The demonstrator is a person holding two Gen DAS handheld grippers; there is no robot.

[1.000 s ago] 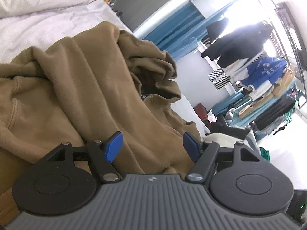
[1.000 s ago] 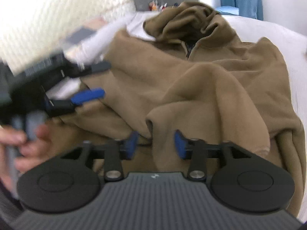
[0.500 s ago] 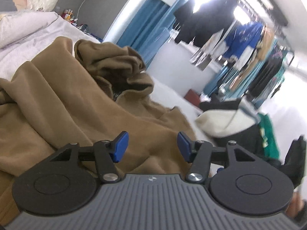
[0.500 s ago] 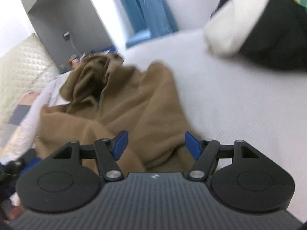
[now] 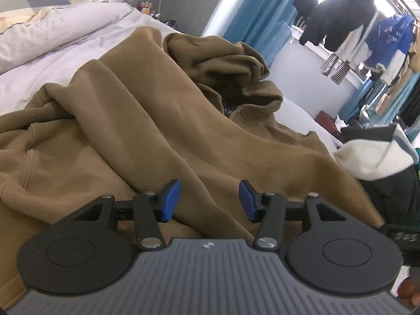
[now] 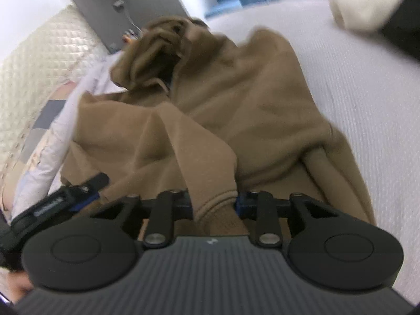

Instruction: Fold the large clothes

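A brown hoodie (image 5: 162, 120) lies crumpled on the white bed (image 6: 372, 84), its hood (image 6: 155, 44) bunched at the far end. My left gripper (image 5: 208, 200) hovers low over a long fold of the body; its jaws are closing, and the blue pads (image 5: 170, 200) stand apart from the cloth running under them. My right gripper (image 6: 214, 204) is closing on a ribbed sleeve cuff (image 6: 215, 203), which fills the gap between its fingers. The left gripper (image 6: 78, 197) also shows at the left edge of the right wrist view.
A pillow (image 5: 52, 26) and a quilted headboard (image 6: 34, 65) lie at the bed's head. A white and black garment (image 5: 375, 155) sits at the bed's right side. Beyond it hang blue curtains (image 5: 252, 18) and a rack of clothes (image 5: 367, 31).
The right gripper's jaws went from wide apart to closed around the sleeve cuff. The left gripper's jaws narrowed a little. Both views swung across the hoodie.
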